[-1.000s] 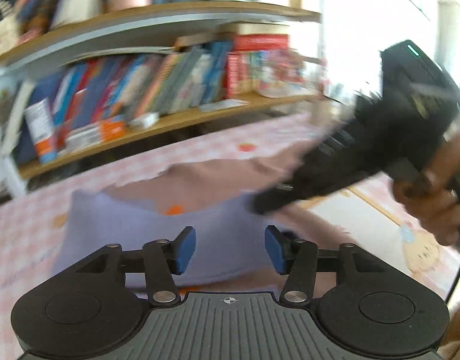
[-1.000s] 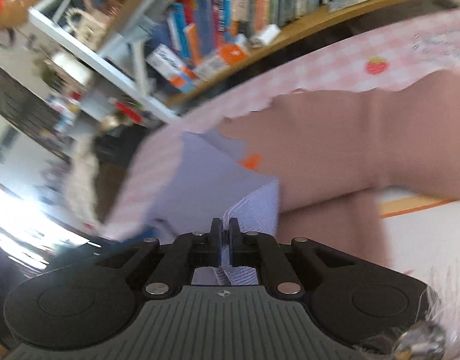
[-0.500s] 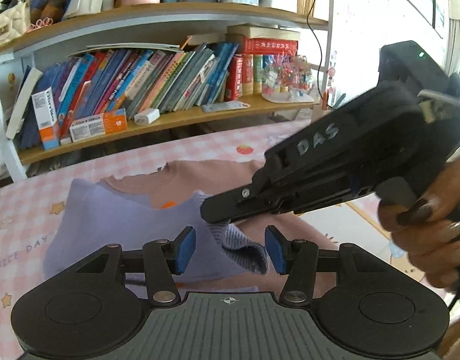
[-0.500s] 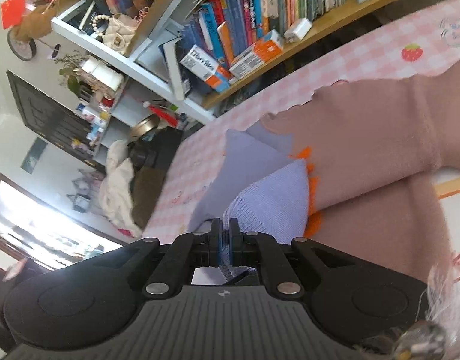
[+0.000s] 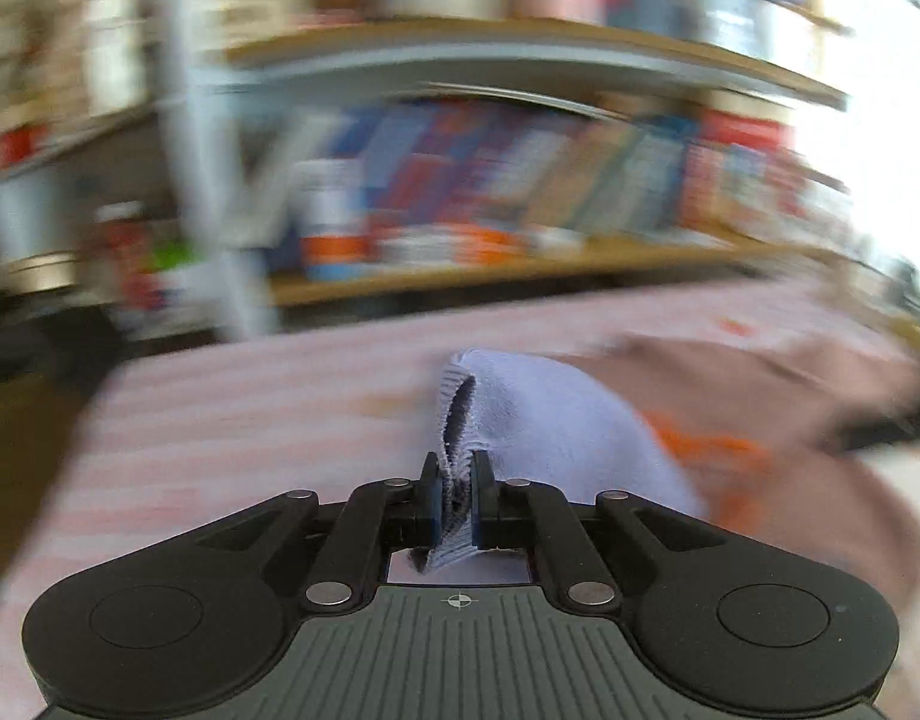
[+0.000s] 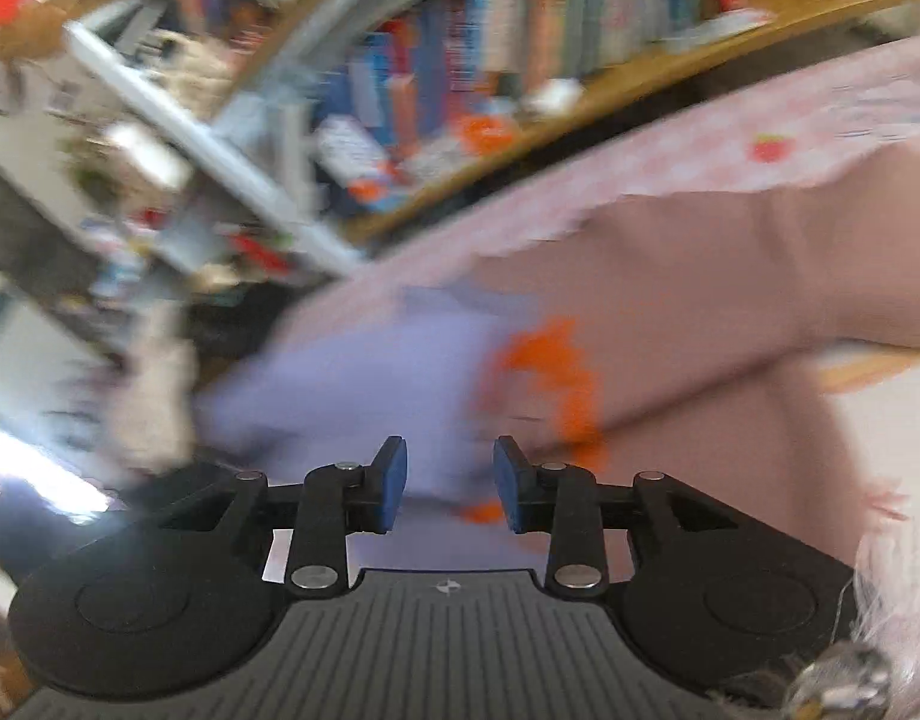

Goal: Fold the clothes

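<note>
- In the left wrist view, low centre: left gripper [image 5: 457, 501], jaws pinched on the ribbed cuff of a lavender sleeve [image 5: 544, 420]. The sleeve rises from the pads in a lifted hump and runs off to the right.
- Same view, right: a dusty-pink garment [image 5: 790, 396] lying on the surface, with orange trim [image 5: 706, 450] showing where lavender meets pink. Heavy motion blur; seams cannot be read.
- Handling, as a judgement: the grip sits on the cuff edge alone, so a slow, low carry should keep the knit from slipping out or dragging the body cloth out of line.
- In the right wrist view, low centre: right gripper [image 6: 450, 483], jaws apart and holding nothing, poised over the lavender cloth [image 6: 364, 372] beside the orange trim [image 6: 550, 372].
- Handling, as a judgement: the free gripper is well placed to pin the fold line while the sleeve is laid across.
- Surface: a pink checked cloth [image 6: 730, 138] with a strawberry print [image 6: 772, 149], flat, with bare room to the left.
- Room: a bookshelf [image 5: 520, 276] packed with books just behind the surface, all of it blurred.
</note>
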The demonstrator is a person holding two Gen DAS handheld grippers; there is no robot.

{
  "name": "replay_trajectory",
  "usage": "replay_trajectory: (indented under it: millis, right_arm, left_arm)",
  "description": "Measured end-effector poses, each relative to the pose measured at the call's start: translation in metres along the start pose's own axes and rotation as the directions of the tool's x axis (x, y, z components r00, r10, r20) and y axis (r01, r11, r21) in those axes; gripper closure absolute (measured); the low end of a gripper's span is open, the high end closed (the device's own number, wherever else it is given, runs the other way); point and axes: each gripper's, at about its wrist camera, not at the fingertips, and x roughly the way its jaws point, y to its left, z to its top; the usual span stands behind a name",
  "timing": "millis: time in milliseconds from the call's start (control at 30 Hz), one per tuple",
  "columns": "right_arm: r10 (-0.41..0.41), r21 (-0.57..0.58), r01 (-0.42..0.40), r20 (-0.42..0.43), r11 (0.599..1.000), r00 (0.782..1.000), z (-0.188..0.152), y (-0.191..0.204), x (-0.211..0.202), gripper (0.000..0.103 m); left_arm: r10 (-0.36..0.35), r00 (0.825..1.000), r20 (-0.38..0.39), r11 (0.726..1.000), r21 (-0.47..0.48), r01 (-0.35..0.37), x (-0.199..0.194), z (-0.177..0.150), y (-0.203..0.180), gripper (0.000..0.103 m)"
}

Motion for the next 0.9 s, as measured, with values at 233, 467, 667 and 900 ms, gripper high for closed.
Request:
replay_trajectory:
  millis: [233,467,667,900]
  right_arm:
    - [-0.358,0.000,0.358,-0.030,0.934,0.933,-0.039,-0.030,0.001,0.072]
    - [-0.479,0.066,0.478,-0.013,0.876,0.878,-0.060,-0.033,-0.003,0.073]
    - [-0.638,0.022,0.637,0.047,0.770,0.769,-0.063,-0.027,-0.016,0.069]
    - [-0.717,0.006,0.717,0.017,0.697,0.697,-0.070,-0.040,-0.012,0.064]
  left_arm:
    - [0.279,0.960,0.014,0.955,-0.104,-0.276,0.001,0.016,0.135,0.096]
    - [0.318,0.947,-0.041,0.945,-0.068,-0.321,0.022,0.003,0.176,0.096]
    - [0.363,0.927,-0.089,0.924,-0.092,-0.371,0.032,-0.010,0.204,0.094]
    - [0.392,0.918,-0.060,0.910,-0.120,-0.396,0.023,-0.015,0.215,0.081]
